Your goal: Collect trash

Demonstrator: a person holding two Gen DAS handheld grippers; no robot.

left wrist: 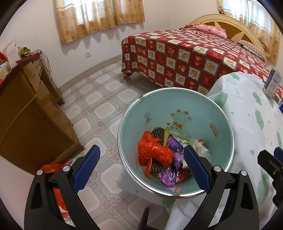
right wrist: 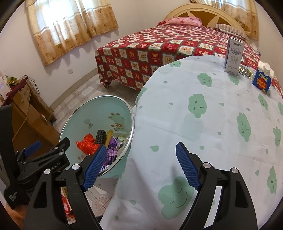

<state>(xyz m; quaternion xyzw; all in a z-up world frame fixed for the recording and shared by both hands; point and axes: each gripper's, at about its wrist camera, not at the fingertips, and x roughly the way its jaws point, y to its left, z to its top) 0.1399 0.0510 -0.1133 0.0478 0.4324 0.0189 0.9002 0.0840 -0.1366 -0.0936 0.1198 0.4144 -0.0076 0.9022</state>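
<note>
Beside the worktop [right wrist: 203,123] our left claw [left wrist: 141,166] hangs wide open and empty over the trash bin [left wrist: 176,109], already holding wrappers. Our right claw [right wrist: 141,168], equally open and empty, should cross to the milk carton [right wrist: 233,54] and juice carton [right wrist: 262,80] at the far edge, gripping each squarely.

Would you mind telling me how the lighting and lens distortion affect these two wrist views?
Left wrist view: daylight glows through the curtains; the bin rim carries a thin bright glint; fisheye bends the bed. Right wrist view: the curtains are nearly blown out; the tablecloth bulges like a dome, with soft shadows; the milk carton stays legible. Both have dark vignetted corners.
</note>
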